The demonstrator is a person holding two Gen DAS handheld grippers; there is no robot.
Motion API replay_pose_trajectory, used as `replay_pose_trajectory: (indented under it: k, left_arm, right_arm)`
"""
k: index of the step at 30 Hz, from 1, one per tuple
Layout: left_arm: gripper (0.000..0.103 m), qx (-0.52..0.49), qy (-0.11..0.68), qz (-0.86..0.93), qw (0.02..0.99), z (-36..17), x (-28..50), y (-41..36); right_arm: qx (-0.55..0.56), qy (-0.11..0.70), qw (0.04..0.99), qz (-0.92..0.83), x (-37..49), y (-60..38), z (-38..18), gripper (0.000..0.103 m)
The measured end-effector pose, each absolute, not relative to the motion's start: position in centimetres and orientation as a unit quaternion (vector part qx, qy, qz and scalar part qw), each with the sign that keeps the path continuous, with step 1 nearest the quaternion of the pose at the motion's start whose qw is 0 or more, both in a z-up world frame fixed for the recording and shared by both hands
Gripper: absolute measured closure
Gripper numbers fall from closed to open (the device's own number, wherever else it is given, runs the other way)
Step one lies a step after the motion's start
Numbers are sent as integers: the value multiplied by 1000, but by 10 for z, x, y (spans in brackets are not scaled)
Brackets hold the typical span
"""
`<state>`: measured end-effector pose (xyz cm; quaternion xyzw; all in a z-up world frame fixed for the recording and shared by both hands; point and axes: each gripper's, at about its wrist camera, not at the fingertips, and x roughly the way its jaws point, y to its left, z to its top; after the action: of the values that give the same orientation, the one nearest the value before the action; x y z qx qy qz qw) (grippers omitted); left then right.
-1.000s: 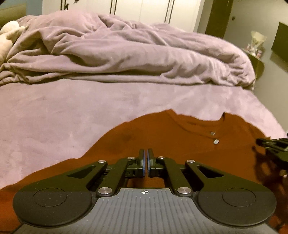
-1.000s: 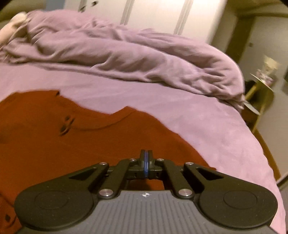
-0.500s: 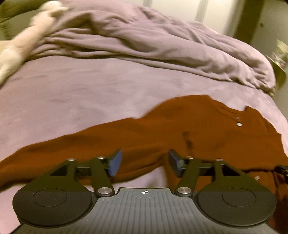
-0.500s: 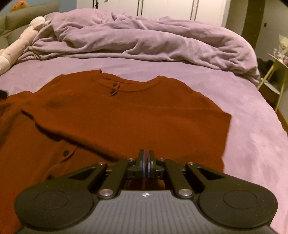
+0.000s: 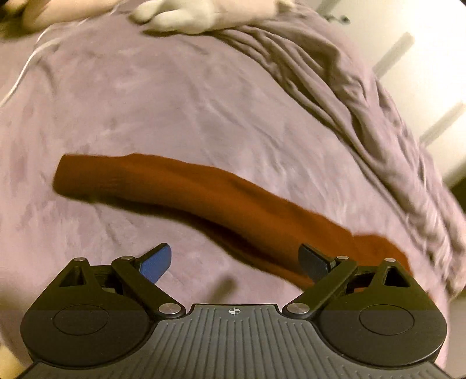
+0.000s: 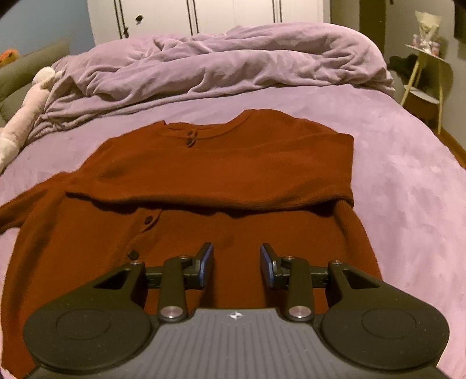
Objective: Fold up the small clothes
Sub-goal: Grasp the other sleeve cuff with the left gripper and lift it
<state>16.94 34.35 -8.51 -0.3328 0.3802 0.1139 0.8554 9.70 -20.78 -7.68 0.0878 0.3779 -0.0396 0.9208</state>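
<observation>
A rust-brown buttoned cardigan lies flat on the purple bed, collar toward the far side. Its right sleeve is folded across the chest, with the fold edge running left to right. My right gripper is open and empty just above the cardigan's lower front. In the left wrist view the other sleeve stretches out to the left over the sheet. My left gripper is wide open and empty, with its right finger close over that sleeve near the shoulder.
A bunched purple duvet lies across the far side of the bed. A pale plush toy lies at the left edge. A small side table stands beyond the bed's right side. White wardrobe doors are behind.
The right gripper has let go of the folded sleeve and opened. The left gripper, which opened half a second ago, has swung left along the outstretched sleeve.
</observation>
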Motion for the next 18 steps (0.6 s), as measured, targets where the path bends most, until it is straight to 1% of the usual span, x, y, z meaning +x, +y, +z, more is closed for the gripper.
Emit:
replay_pose_trajectory:
  k: [1, 4, 5, 7, 9, 11, 13, 15, 16, 17, 18]
  left_arm:
    - [6, -348, 370, 114, 854, -88, 169, 350]
    - [14, -395, 342, 121, 844, -97, 170, 368]
    - [20, -411, 335, 124, 839, -99, 171, 371]
    - [26, -452, 325, 137, 819, -109, 175, 386]
    - [41, -486, 316, 152, 800, -119, 176, 399]
    - [43, -530, 298, 159, 778, -131, 176, 413]
    - [43, -575, 272, 155, 756, -140, 171, 424]
    - [44, -589, 260, 152, 750, -144, 167, 431]
    - [47, -583, 257, 155, 755, -143, 165, 433]
    - [60, -575, 259, 158, 760, -142, 164, 434]
    - [84, -562, 267, 161, 766, -139, 164, 434]
  right_arm:
    - [89, 379, 920, -38, 96, -206, -77, 69]
    - [88, 388, 917, -39, 97, -200, -81, 67]
    - [89, 391, 915, -37, 97, -198, -83, 67]
    - [90, 392, 915, -36, 98, -193, -85, 66]
    - [90, 392, 915, -35, 99, -189, -85, 64]
    - [92, 390, 915, -33, 100, -186, -84, 61]
    - [94, 389, 916, -33, 101, -185, -83, 59]
    - [94, 388, 916, -32, 102, -185, -82, 59]
    - [93, 387, 917, -33, 101, -184, -81, 59]
    - [92, 387, 917, -33, 101, -185, -81, 58]
    - [91, 387, 917, -34, 101, -185, -81, 57]
